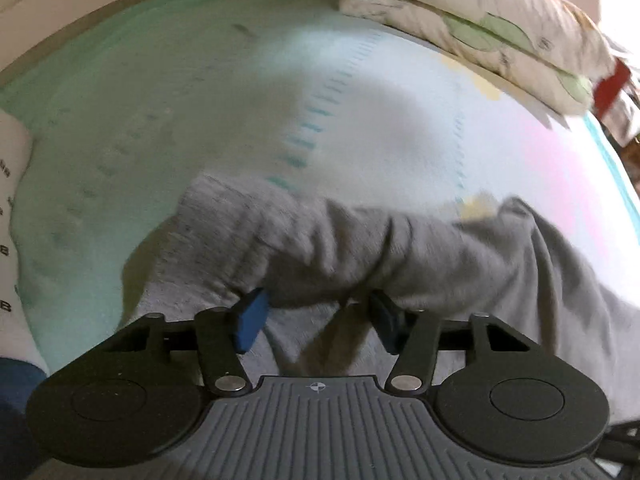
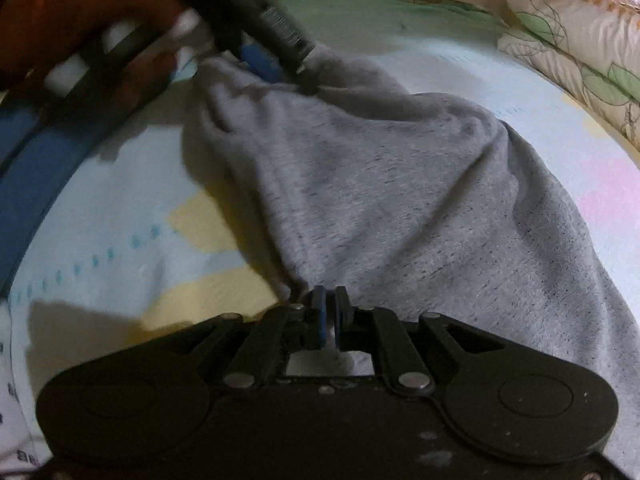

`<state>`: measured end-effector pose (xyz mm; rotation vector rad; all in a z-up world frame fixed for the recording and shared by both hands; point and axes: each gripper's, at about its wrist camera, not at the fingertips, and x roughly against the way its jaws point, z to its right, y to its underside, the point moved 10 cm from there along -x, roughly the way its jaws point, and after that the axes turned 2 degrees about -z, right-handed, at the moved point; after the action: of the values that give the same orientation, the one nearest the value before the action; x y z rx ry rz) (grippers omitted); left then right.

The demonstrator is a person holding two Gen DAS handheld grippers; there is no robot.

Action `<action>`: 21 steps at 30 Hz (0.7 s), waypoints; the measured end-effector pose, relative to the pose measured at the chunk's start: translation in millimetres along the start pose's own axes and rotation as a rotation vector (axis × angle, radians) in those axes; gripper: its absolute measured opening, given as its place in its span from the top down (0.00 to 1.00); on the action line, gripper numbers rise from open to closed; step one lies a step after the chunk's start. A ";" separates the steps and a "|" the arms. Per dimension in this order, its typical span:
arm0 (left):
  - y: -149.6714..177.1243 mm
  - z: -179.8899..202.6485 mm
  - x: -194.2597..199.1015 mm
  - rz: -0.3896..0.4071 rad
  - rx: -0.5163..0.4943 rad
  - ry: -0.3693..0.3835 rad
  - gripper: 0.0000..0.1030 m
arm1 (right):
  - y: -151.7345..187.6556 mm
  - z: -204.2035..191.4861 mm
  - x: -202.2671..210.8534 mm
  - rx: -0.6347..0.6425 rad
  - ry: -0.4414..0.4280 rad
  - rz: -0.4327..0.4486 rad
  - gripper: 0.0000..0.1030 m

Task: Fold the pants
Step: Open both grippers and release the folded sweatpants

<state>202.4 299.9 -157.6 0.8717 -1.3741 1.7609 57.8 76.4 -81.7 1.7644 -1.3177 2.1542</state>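
Grey pants [image 1: 400,256] lie on a pastel bedsheet [image 1: 160,120]. In the left wrist view a thick bunched fold of them fills the gap between the blue pads [image 1: 252,320] of my left gripper [image 1: 318,316], which is shut on it. In the right wrist view the pants [image 2: 400,184] stretch from my right gripper [image 2: 329,312] up to the left gripper [image 2: 272,64] at top left. The right gripper's blue pads stand almost together, pinching an edge of the grey fabric. A hand [image 2: 80,20] holds the left gripper. Both views are motion-blurred.
Leaf-print pillows [image 1: 500,28] are stacked along the far right of the bed [image 2: 580,60]. A red item [image 1: 612,84] sits beside them. A white printed cloth [image 1: 12,200] is at the left edge. A blue band [image 2: 32,160] runs down the left of the right view.
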 end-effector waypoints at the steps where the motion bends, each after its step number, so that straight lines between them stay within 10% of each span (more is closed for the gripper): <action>1: -3.2 1.2 2.5 0.009 -0.012 -0.022 0.48 | -2.2 3.4 1.0 -0.035 -0.013 -0.001 0.92; 4: -12.1 14.4 15.5 0.062 -0.064 -0.008 0.45 | -10.2 20.8 7.2 -0.139 -0.031 0.030 0.91; 10: -35.9 32.8 22.0 0.125 -0.194 0.002 0.08 | -17.4 47.5 15.5 -0.189 0.014 0.084 0.89; 21: -45.0 4.7 -13.1 0.032 -0.134 0.020 0.02 | -24.4 70.2 12.2 -0.247 0.037 0.121 0.82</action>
<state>248.0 301.0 -146.0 0.7612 -1.4818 1.6749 120.9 42.0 -59.3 1.5822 -1.6390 1.9661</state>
